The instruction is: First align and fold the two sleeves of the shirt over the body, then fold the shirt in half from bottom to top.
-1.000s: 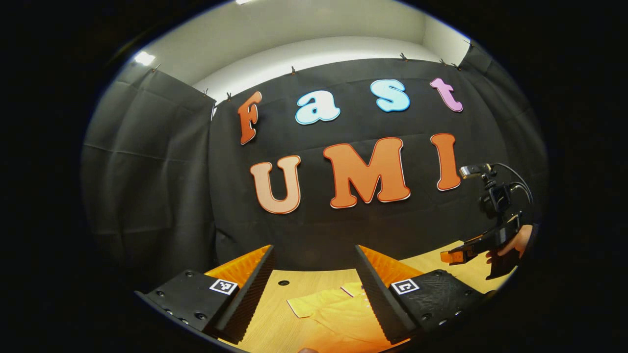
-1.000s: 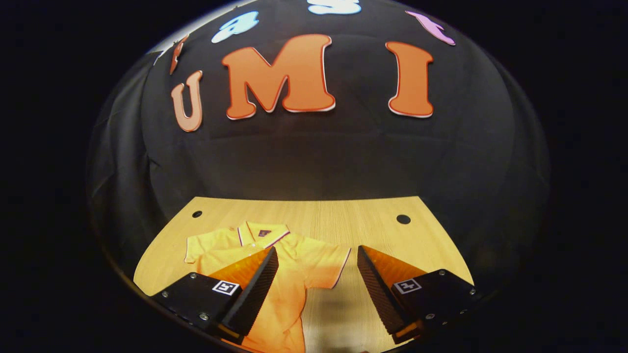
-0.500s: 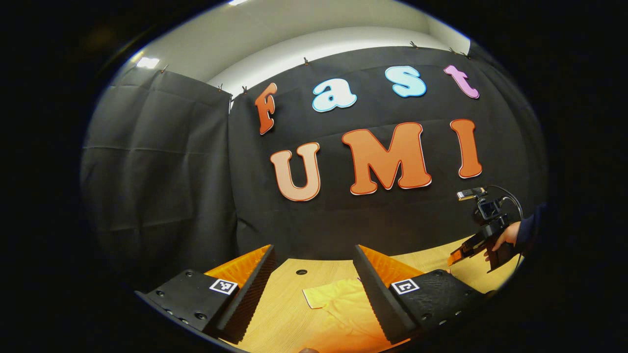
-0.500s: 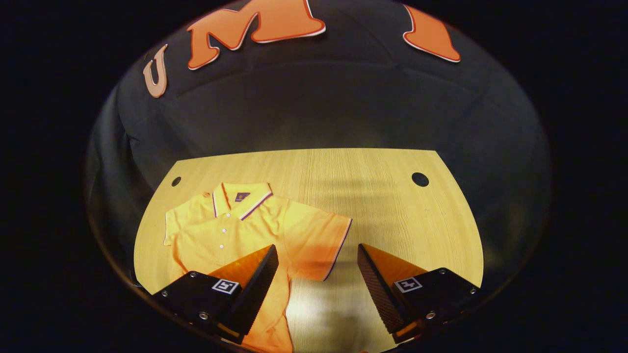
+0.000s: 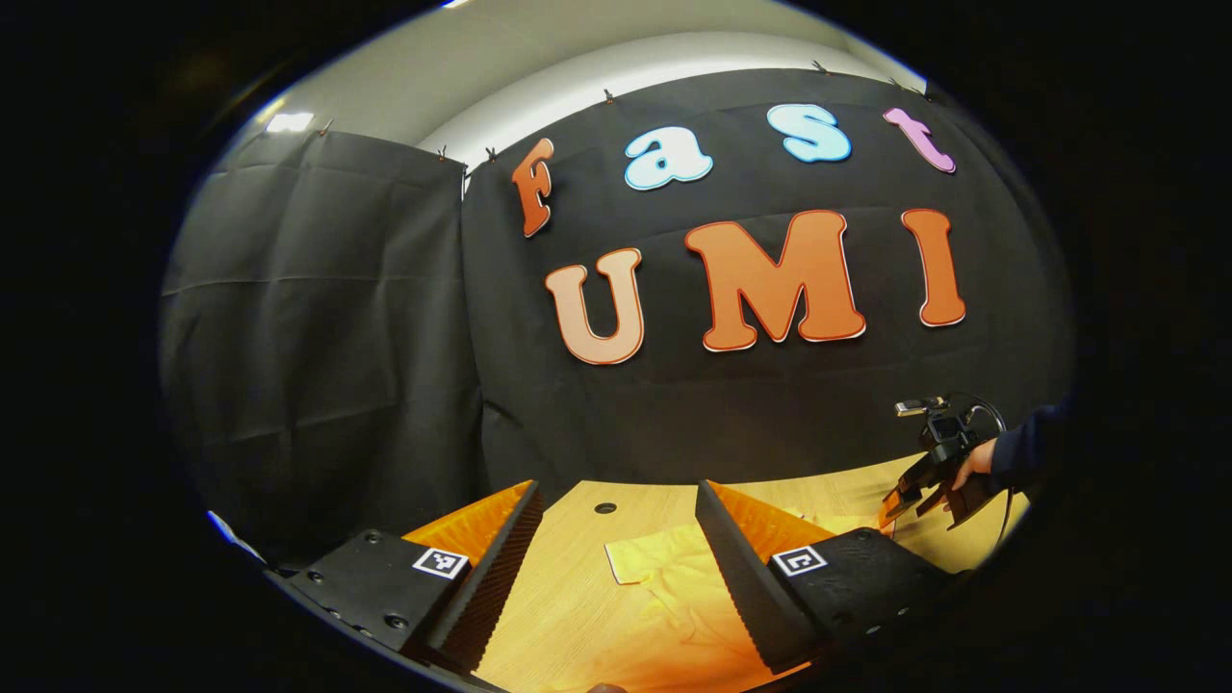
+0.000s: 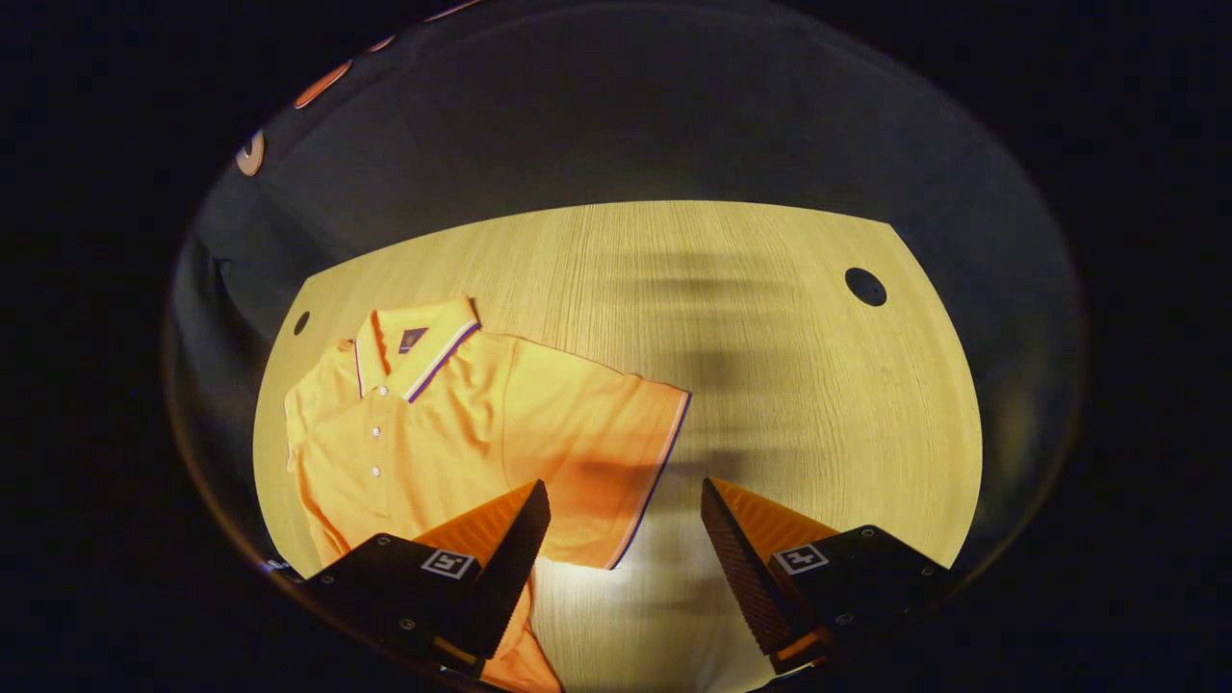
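An orange polo shirt (image 6: 433, 433) with a striped collar lies flat, face up, on the wooden table (image 6: 770, 366). My right gripper (image 6: 624, 496) hovers open above the hem of its right sleeve (image 6: 616, 452), the hem running between the fingers. In the left gripper view the other sleeve (image 5: 645, 563) lies on the table between the open fingers of my left gripper (image 5: 616, 496), which hangs above it. Farther off at the right of that view is the right gripper (image 5: 910, 491), held by a hand in a dark sleeve.
The tabletop has a round hole near each far corner (image 6: 865, 286) (image 6: 301, 322). Black cloth walls close the booth behind and to the left. Bare wood stretches to the right of the shirt.
The right gripper has tipped down and come closer to the table, so the shirt and its right sleeve look larger. The left gripper has shifted slightly, keeping the left sleeve between its fingers.
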Demonstrator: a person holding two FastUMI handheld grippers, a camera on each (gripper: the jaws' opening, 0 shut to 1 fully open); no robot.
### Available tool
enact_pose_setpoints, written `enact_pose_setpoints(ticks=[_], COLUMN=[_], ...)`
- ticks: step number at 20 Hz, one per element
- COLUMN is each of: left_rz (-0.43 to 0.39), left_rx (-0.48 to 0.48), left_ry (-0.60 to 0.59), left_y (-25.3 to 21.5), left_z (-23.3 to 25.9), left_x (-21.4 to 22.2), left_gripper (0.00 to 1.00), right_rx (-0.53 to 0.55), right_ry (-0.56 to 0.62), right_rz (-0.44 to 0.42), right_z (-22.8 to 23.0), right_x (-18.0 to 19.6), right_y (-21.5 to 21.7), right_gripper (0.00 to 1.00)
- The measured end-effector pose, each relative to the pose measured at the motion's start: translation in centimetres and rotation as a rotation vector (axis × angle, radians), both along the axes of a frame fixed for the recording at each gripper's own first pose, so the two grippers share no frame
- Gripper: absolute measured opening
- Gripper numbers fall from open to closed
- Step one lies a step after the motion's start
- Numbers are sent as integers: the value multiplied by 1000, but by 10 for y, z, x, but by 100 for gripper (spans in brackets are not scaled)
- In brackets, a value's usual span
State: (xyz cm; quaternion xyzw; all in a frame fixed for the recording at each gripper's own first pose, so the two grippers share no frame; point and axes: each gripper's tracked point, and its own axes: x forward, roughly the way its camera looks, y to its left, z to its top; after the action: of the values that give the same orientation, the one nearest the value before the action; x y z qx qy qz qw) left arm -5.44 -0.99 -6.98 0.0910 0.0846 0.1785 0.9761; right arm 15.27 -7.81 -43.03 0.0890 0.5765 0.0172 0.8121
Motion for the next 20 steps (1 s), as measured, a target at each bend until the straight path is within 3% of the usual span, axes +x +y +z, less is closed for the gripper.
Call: enact_pose_setpoints(ticks=[2,3,4,10,14,15,18,20], left_rz=[8,13,17,43,47,49,44,40], left_rx=[-12,-12,-8,-15,-37,-46,-51,-53], left_ry=[17,24,31,60,71,83,116,103], left_y=[-2,-2,-3,2,3,3,4,7], left_z=[-5,-7,-7,-15,-24,-28,-36,-32], left_x=[4,5,5,7,8,9,11,10], left_gripper=[99,99,99,99,99,99,99,100], right_rx=[-15,-28,-27,-33,-72,-69,-69,-24], right_ry=[39,75,98,204,271,281,271,255], right_rz=[17,29,40,32,78,73,86,25], right_z=[-17,-24,-30,-56,-53,-52,-53,-52], right_x=[7,5,6,9,2,0,-3,-1], right_y=[-1,-3,-2,0,5,8,7,5], right_gripper=[95,88,94,86,80,67,50,30])
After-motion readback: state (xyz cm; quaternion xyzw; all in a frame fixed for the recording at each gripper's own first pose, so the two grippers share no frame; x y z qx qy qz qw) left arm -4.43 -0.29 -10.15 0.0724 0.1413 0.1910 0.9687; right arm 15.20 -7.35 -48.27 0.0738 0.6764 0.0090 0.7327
